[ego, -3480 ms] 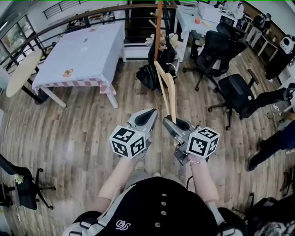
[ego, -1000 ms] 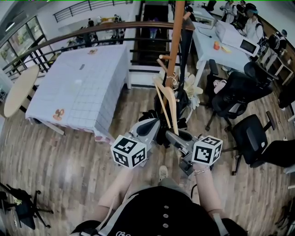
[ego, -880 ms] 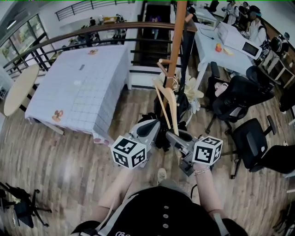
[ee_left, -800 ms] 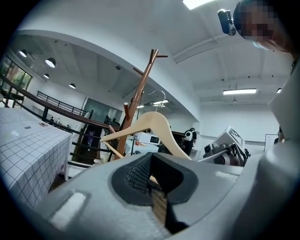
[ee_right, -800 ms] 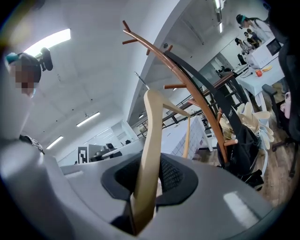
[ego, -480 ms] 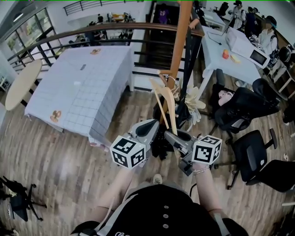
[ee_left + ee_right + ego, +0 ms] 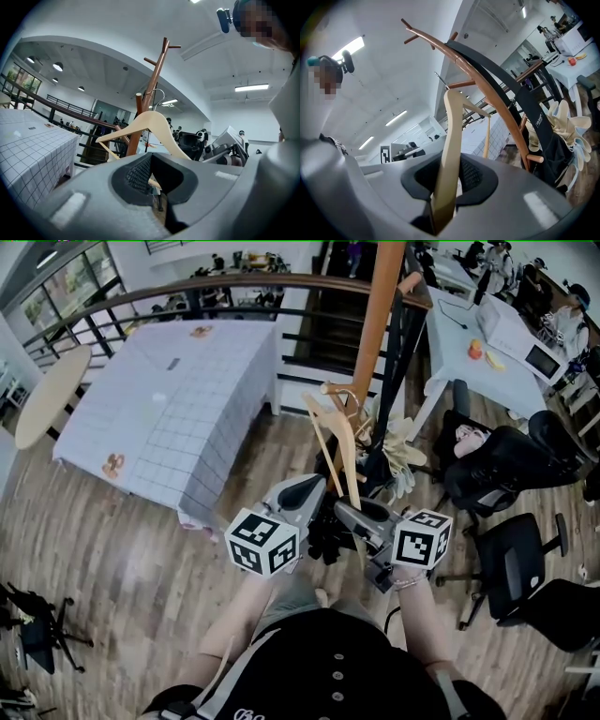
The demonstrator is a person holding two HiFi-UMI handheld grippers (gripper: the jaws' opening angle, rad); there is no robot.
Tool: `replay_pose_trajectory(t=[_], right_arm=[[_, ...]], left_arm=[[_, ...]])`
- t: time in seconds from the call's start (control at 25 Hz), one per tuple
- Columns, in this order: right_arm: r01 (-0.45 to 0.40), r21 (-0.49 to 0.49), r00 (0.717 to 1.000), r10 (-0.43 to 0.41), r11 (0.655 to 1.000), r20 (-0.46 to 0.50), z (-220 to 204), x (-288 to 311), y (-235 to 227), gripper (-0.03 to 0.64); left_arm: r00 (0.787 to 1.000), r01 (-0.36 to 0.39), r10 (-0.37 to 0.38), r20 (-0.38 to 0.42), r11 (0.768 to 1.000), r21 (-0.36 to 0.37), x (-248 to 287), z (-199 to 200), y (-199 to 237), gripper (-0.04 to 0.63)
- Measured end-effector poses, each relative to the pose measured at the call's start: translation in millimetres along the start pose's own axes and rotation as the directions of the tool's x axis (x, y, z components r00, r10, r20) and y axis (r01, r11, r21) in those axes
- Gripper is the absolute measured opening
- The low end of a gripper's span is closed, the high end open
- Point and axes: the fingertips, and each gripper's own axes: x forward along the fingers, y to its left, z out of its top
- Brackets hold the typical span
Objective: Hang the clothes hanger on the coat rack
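A pale wooden clothes hanger (image 7: 341, 442) with a metal hook stands upright in front of me. My right gripper (image 7: 349, 511) is shut on the lower end of one hanger arm (image 7: 451, 140), which runs up between its jaws. My left gripper (image 7: 309, 489) sits just left of the hanger with its jaws together and nothing seen gripped. From the left gripper view the hanger (image 7: 140, 123) shows broadside. The brown wooden coat rack (image 7: 380, 324) rises just behind the hanger, and the hanger's top is close to a low peg (image 7: 330, 388). The rack's upper pegs (image 7: 417, 32) are bare.
A black strap (image 7: 534, 117), dark bags and a pale bundle (image 7: 398, 442) hang low on the rack. A table with a checked cloth (image 7: 178, 390) stands at the left, a railing (image 7: 234, 285) behind it. Black office chairs (image 7: 511, 460) and a white desk (image 7: 487, 334) are at the right.
Both grippers and the hanger have come closer to the coat rack; the pole looms larger and the hanger's top now sits by the low peg. The grip on the hanger is unchanged.
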Motion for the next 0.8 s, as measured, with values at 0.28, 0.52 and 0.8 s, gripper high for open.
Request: replay_pose_trajectory(t=[0.28, 0.52, 0.8], right_arm=[[0.005, 0.015, 1.0, -0.005, 1.0, -0.001, 3.9, 11.5, -4.0, 0.081], [0.001, 0.033, 1.0, -0.001, 0.999, 0.009, 10.5, 20.2, -3.2, 0.081], [-0.005, 0.02, 1.0, 0.005, 1.0, 0.004, 18.9, 30.1, -3.3, 0.081]], left_arm=[[1.0, 0.014, -0.014, -0.014, 1.0, -0.004, 1.7, 2.0, 11.9, -0.006], [0.999, 0.037, -0.037, -0.025, 0.999, -0.01, 3.2, 8.9, 20.0, -0.006], [0.997, 0.068, -0.068, -0.031, 0.998, -0.01, 10.7, 11.7, 23.9, -0.006]])
